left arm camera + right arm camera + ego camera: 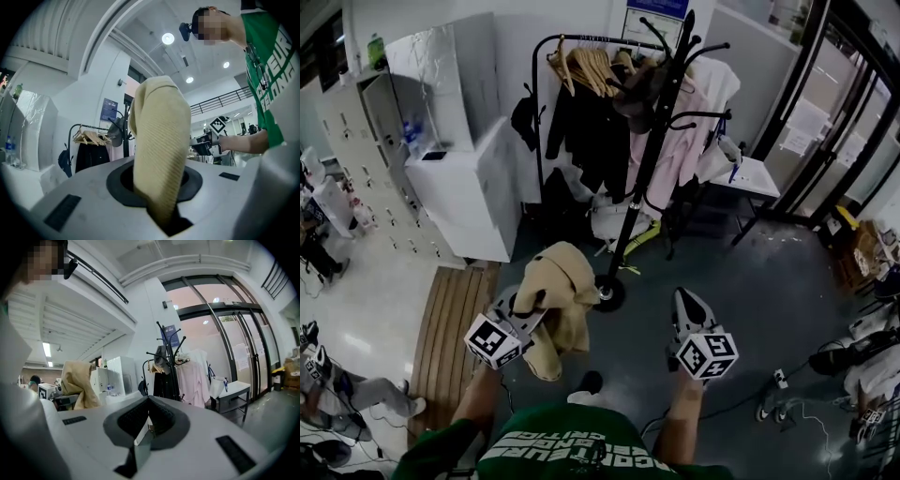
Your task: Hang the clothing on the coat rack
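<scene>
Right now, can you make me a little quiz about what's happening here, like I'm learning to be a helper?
1. True or false: the left gripper is clamped on the beige garment.
2. Pick one. Where is the black coat rack? A: lying flat on the floor. B: standing ahead of both grippers, already draped with clothes. C: on the wooden bench.
3. Fill the gap: the right gripper has its jaws together and carries ____.

Key: 1 true; 2 B; 3 nothing.
</scene>
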{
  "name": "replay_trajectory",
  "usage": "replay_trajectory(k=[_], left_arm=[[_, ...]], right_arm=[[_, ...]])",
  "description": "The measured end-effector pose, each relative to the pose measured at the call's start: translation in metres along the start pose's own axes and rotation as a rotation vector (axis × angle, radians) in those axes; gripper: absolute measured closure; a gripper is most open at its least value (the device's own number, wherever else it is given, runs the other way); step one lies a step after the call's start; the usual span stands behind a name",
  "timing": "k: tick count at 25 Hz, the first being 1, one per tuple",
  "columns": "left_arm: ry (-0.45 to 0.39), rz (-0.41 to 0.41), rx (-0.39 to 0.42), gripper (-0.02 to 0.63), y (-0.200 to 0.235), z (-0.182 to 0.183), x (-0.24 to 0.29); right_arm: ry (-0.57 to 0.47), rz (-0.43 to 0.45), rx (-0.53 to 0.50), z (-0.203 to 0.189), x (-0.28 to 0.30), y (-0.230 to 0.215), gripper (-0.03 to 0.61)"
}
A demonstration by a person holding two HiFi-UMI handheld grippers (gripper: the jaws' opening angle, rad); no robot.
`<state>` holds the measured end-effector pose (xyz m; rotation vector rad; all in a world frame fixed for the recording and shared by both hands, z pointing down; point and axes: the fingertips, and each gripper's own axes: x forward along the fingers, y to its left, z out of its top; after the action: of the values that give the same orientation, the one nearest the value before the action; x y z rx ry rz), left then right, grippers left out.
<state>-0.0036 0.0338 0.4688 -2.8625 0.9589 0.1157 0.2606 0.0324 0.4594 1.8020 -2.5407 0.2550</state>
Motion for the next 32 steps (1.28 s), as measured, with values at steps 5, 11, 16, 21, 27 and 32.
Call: replay_trajectory(k=[5,11,16,21,27,32], left_arm=[[-0.008,0.01,0.007,0.543,0.022,0.003,0.031],[-0.016,0.019,0.01,0.543,0.041,0.004,0.066],[-0.015,-0.005,0.018,0.545,0.046,0.0,0.095],[-0.01,-0.009,0.033,0.543,0.049,0.0,0.12],[-0.027,0.002,0.007,0.543,0.057,-0.003,0.137],[-0.033,-0.007,0.006,0.543,0.066,-0.003,0.15]], right_arm=[[-0.013,0.017,-0.009,0.015,0.032,-0.022,0.571],[-0.013,0.025,0.0,0.019,0.057,-0.047,0.571],[-0.021,0.04,-0.013,0.027,0.075,-0.066,0.571],[-0.033,0.06,-0.017,0.037,0.09,-0.082,0.571],[-0.025,0.064,-0.006,0.033,0.102,-0.095,0.571],[-0.013,0.064,-0.003,0.028,0.112,-0.1,0.571]])
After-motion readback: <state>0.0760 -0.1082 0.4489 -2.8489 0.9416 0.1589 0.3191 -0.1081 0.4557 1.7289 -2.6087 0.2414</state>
